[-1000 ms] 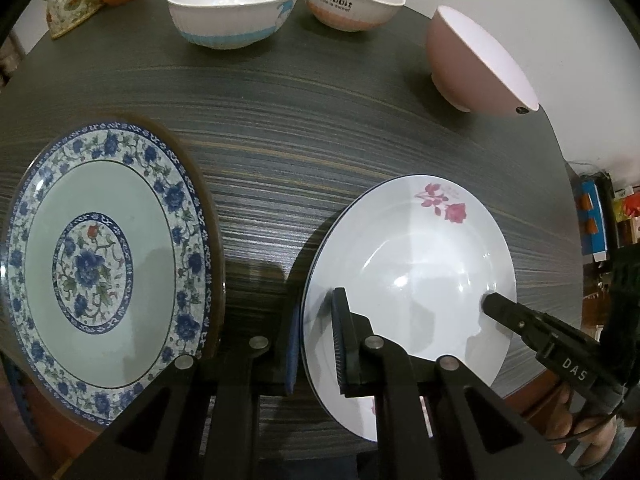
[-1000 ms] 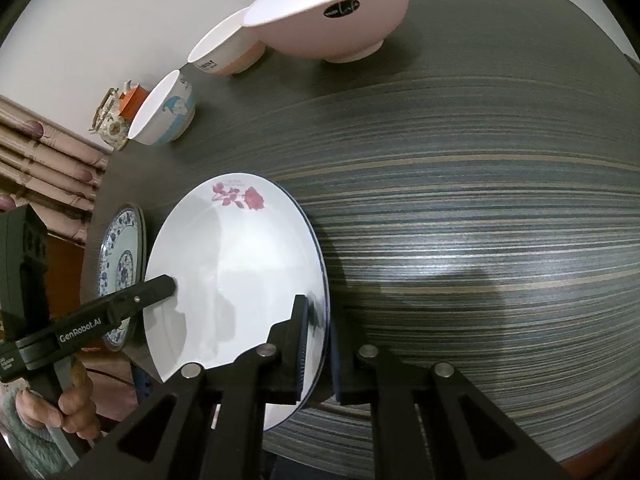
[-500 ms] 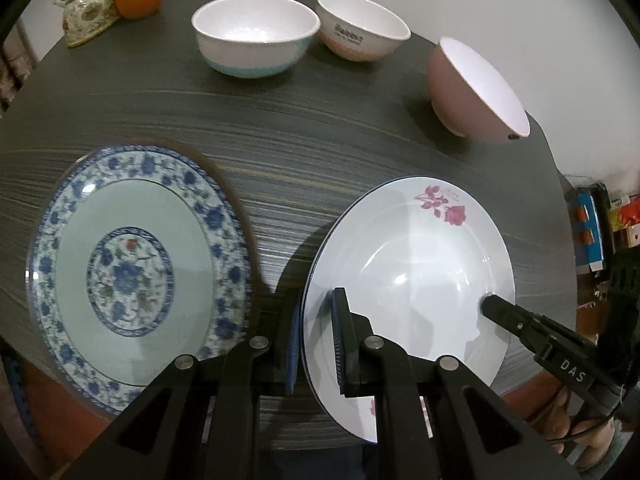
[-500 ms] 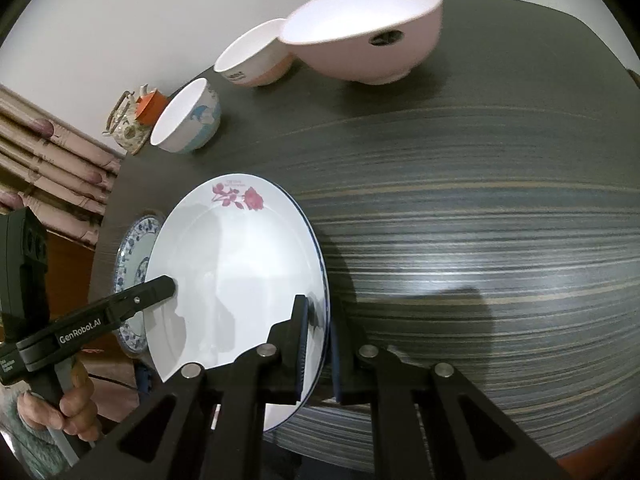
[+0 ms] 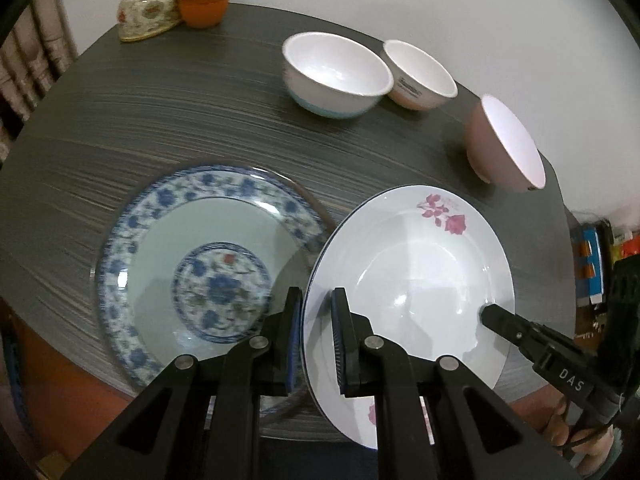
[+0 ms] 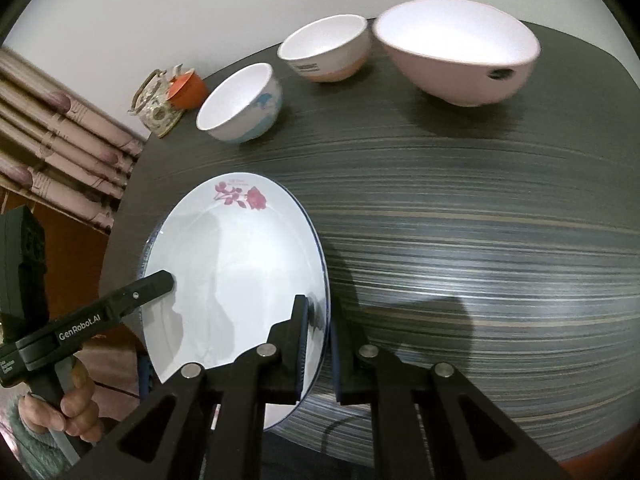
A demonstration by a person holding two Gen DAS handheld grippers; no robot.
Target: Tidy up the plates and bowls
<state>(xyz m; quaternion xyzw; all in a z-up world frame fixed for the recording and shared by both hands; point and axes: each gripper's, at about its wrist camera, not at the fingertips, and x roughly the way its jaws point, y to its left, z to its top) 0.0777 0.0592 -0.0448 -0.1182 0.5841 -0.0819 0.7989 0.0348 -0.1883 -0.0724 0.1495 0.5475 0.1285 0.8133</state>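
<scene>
Both tongs, the left gripper (image 5: 316,344) and right gripper (image 6: 318,350), are clamped on opposite rims of the white rose-printed ceramic plate (image 5: 420,264). Keep it level and lower it centred onto the blue-flowered porcelain plate (image 5: 168,240) near the table's (image 5: 200,120) front edge.

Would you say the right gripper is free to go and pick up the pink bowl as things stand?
Probably not: the right gripper is shut on the rim of the white rose plate, shared with the left gripper. The table towards the pink bowl lies bare.
</scene>
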